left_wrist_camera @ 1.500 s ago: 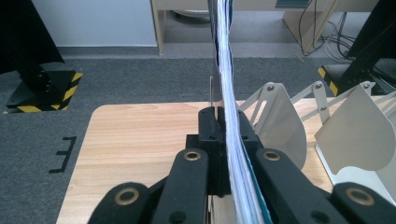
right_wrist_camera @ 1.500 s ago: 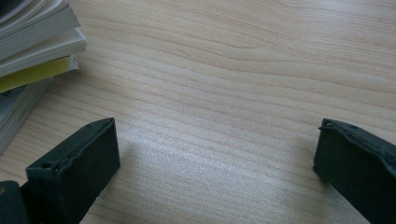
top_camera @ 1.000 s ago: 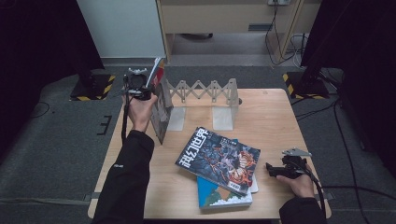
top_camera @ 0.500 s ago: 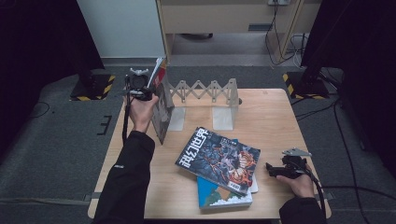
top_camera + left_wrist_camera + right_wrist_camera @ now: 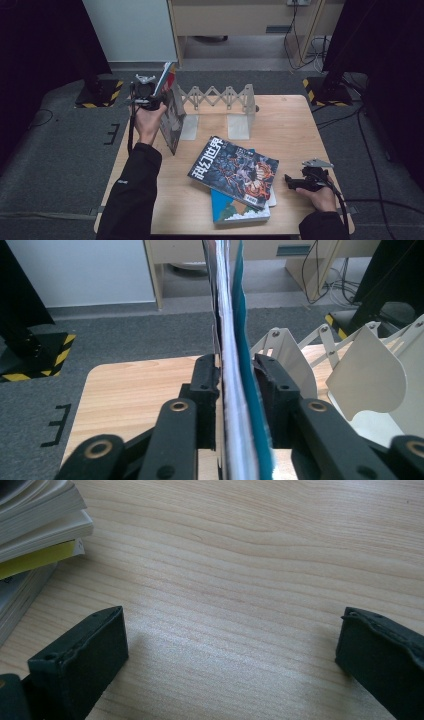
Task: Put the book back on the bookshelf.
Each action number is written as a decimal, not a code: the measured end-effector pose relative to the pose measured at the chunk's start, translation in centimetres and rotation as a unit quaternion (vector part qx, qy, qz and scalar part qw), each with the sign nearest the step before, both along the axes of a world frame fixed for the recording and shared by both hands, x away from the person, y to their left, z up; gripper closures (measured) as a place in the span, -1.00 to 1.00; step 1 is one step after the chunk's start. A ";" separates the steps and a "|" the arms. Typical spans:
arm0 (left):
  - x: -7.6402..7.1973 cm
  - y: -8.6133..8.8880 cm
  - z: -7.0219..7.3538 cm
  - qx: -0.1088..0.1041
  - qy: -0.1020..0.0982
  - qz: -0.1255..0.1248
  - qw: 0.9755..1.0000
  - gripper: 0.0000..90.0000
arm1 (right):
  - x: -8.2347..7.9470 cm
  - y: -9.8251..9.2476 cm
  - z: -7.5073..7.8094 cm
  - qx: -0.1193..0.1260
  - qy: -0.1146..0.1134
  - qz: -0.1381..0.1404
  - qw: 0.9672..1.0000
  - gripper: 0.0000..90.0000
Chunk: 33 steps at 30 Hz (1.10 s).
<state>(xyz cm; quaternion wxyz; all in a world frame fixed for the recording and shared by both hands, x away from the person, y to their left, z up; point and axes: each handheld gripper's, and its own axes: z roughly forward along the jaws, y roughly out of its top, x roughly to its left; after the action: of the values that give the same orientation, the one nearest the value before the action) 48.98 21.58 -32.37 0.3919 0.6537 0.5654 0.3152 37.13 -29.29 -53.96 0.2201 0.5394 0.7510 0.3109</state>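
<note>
Left tool (image 5: 235,382) jaws just opening, upright book (image 5: 235,340) between, top cropped; right tool (image 5: 230,645) open, empty

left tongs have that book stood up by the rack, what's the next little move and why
Probably draw the left tongs back off the upright book. Their jaws have just been opening, with a gap at the right pad, and the book already stands against the white rack end, so pulling clear looks safe.

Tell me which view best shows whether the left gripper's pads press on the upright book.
The left gripper view: the left gripper has the upright book edge-on between its jaws, which have just been opening, with a gap at the right pad. The high view shows the book standing beside the expanding rack, pads hidden. The right gripper view looks at the table.
</note>
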 end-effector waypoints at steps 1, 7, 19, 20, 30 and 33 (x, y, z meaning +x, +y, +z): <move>-0.2 0.1 0.1 -0.006 -0.004 -0.003 1.000 0.51 | 0.0 0.0 0.0 0.000 0.000 0.000 1.000 -0.99; -1.5 0.8 1.0 -0.021 -0.027 -0.020 0.999 0.29 | 0.0 0.0 0.0 0.000 0.001 0.000 1.000 -0.99; -4.8 1.9 1.8 -0.050 -0.073 -0.055 0.995 0.03 | 0.0 0.0 0.0 0.000 0.000 0.000 1.000 -0.99; -5.2 2.0 1.8 -0.051 -0.075 -0.058 0.994 0.03 | 0.0 0.0 0.0 0.000 0.000 0.000 1.000 -0.99; -8.2 3.0 0.6 -0.060 -0.089 -0.075 0.991 -0.08 | -0.1 -0.2 0.1 0.002 -0.006 -0.006 1.000 -0.88; -9.4 3.5 -0.3 -0.072 -0.087 -0.082 0.990 -0.09 | -0.2 -0.3 0.6 0.000 0.001 -0.008 1.000 -0.62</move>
<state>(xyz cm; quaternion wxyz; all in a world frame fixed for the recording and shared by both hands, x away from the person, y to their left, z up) 39.57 25.08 -32.63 0.5099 0.6382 0.4950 0.2960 36.96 -29.60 -53.40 0.2217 0.5454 0.7471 0.3087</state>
